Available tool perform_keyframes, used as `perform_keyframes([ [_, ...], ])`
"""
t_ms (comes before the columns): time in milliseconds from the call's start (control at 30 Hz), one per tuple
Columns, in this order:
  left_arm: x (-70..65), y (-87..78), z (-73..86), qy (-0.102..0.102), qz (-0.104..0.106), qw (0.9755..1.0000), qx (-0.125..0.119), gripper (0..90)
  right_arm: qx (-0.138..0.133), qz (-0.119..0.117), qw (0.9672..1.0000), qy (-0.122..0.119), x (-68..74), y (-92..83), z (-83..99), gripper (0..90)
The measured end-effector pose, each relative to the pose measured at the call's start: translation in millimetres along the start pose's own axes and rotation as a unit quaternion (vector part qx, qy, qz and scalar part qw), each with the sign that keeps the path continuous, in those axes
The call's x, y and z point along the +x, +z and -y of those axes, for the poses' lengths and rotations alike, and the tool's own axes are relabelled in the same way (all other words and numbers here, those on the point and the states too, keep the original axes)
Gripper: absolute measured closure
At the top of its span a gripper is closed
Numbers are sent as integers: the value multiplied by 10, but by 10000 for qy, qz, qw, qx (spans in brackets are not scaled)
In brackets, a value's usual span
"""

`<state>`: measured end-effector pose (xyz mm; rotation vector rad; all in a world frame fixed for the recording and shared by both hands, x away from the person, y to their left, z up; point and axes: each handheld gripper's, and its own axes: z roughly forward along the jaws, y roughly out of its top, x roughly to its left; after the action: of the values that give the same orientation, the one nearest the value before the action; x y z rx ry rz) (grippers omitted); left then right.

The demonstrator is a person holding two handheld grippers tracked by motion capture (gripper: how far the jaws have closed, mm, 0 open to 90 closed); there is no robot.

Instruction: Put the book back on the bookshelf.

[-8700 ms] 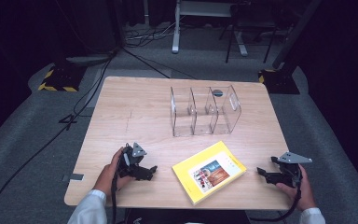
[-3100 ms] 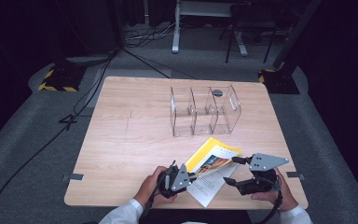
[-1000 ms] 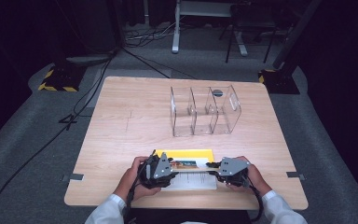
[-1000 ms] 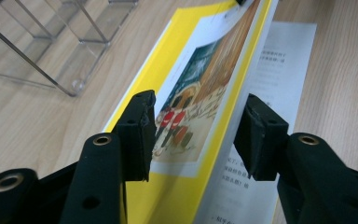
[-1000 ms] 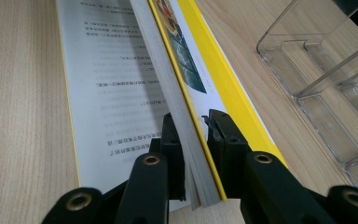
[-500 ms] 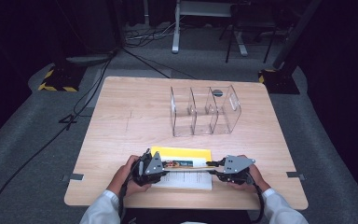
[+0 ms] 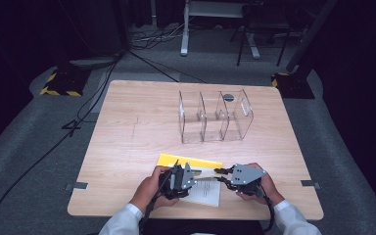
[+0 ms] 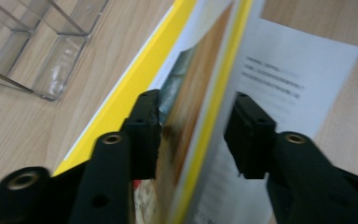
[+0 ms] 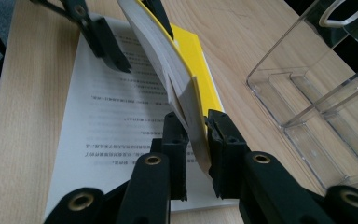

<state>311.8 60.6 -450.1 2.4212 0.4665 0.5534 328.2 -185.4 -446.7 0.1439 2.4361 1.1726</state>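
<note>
An open book with a yellow cover (image 7: 188, 160) lies near the table's front edge. One white printed page (image 7: 204, 192) lies flat, and a sheaf of its pages (image 9: 154, 42) stands up on edge. My right gripper (image 9: 195, 119) is shut on that sheaf at its near end; it is also visible from above (image 7: 220, 172). My left gripper (image 8: 196, 102) straddles the sheaf (image 8: 191, 74) from the other end. Its jaws have just been opening: one pad touches the pages and the other stands apart. From above the left gripper (image 7: 197, 174) faces the right one.
A clear three-bay organiser (image 7: 214, 115) stands upright behind the book, near the table's middle right, and it also appears in the left gripper view (image 8: 42, 51) and the right gripper view (image 9: 317, 93). A small dark disc (image 7: 228, 97) lies behind it. Bare wood (image 7: 127, 127) stretches to the left.
The book, closed and flat at first, now lies open with a sheaf of pages raised between the grippers. In the last half second my left gripper has shifted right, toward the right one.
</note>
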Motion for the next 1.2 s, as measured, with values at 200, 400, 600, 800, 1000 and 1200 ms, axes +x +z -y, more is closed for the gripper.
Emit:
perform_keyframes([
  [200,27,-75,61,117,-110,9994,-309,789,-311,40,9988,363,-45,-83,-58,637],
  [400,140,-214,172,-134,-10,9976,-682,797,-271,700,9922,998,-313,-161,260,486],
  [600,165,-268,218,-229,-20,9967,-782,797,633,418,9884,1314,-404,141,537,416],
  [800,171,-276,227,-268,0,9960,-848,797,663,139,9869,1463,-360,376,556,405],
  [1000,211,-300,229,-479,296,9938,-954,791,-10,66,9843,1763,-390,288,484,453],
  [1200,200,-406,270,-575,418,9936,-873,779,-558,220,9819,1795,-425,149,257,472],
])
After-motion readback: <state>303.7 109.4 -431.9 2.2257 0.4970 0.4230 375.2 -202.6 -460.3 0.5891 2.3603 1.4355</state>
